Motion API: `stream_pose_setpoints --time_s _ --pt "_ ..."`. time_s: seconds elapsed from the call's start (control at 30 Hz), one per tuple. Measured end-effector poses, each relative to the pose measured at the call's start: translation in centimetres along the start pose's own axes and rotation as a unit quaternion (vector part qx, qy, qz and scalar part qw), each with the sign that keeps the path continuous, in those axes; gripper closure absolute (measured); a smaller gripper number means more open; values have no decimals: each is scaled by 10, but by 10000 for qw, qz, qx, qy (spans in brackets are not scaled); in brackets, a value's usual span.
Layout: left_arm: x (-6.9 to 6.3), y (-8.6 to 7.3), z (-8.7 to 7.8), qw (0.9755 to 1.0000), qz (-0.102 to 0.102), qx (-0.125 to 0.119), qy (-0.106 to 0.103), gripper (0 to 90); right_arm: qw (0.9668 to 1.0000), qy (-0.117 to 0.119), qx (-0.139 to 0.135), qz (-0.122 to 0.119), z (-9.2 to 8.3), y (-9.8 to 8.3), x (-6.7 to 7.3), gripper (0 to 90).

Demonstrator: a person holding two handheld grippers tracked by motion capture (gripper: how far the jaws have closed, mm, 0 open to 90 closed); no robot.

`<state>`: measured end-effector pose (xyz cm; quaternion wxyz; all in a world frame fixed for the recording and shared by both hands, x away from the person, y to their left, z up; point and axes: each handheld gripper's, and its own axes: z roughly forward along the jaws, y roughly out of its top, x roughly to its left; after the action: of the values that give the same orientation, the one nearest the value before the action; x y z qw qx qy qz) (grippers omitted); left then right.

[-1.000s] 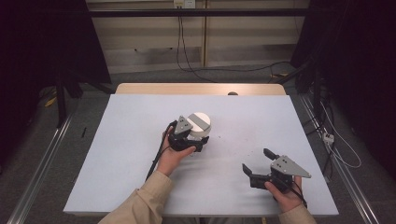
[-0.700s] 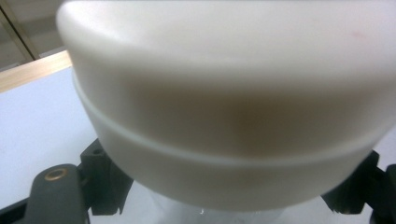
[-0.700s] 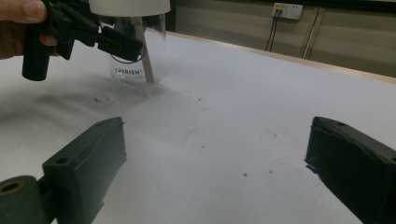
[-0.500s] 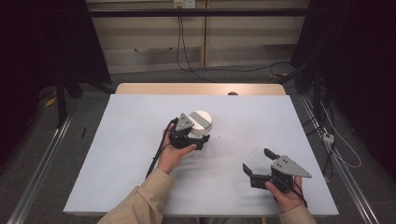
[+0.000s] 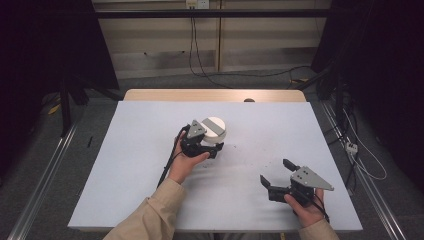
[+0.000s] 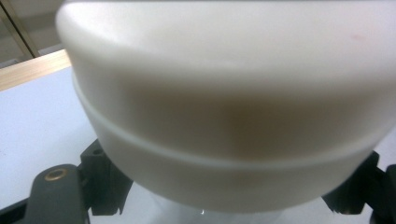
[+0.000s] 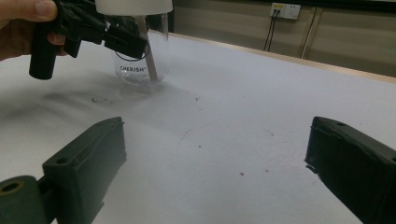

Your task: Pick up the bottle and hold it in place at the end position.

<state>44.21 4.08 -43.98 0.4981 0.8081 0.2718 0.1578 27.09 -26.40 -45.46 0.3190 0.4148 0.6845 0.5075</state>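
1. Since a second ago, barely any motion: left gripper point(image 5: 214, 145) stays at the clear glass jar with a white round lid point(image 5: 216, 129), mid-table; right gripper point(image 5: 274, 174) holds its spot near the front right edge.
2. Left jaws sit either side of the jar's clear body just below the lid, clamped on it; jar stands upright on the white table point(image 5: 125, 165).
3. Right jaws spread wide, nothing between them, low over the table.
4. Jar reads "CHERISH"; thin stick inside it point(image 7: 149, 58).
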Motion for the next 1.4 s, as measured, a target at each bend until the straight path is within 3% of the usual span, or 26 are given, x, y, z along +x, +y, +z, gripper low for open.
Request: stream_pose_setpoints --time_s 0.13,0.7,0.93,1.0,1.4 --pt "2 -2 2 10000 -80 33 21 185 10000 -1 3 0 0 0 0 45" --pt "10 -8 6 9998 -48 122 140 185 10000 0 13 -2 1 0 0 45" --pt "10 -9 8 9999 -22 43 127 185 10000 1 21 5 1 0 0 45" --pt "10 -9 9 9999 78 39 118 185 10000 1 25 8 2 0 0 45" --pt "11 -12 8 10000 32 -18 67 183 9999 87 80 -45 13 6 5 43"
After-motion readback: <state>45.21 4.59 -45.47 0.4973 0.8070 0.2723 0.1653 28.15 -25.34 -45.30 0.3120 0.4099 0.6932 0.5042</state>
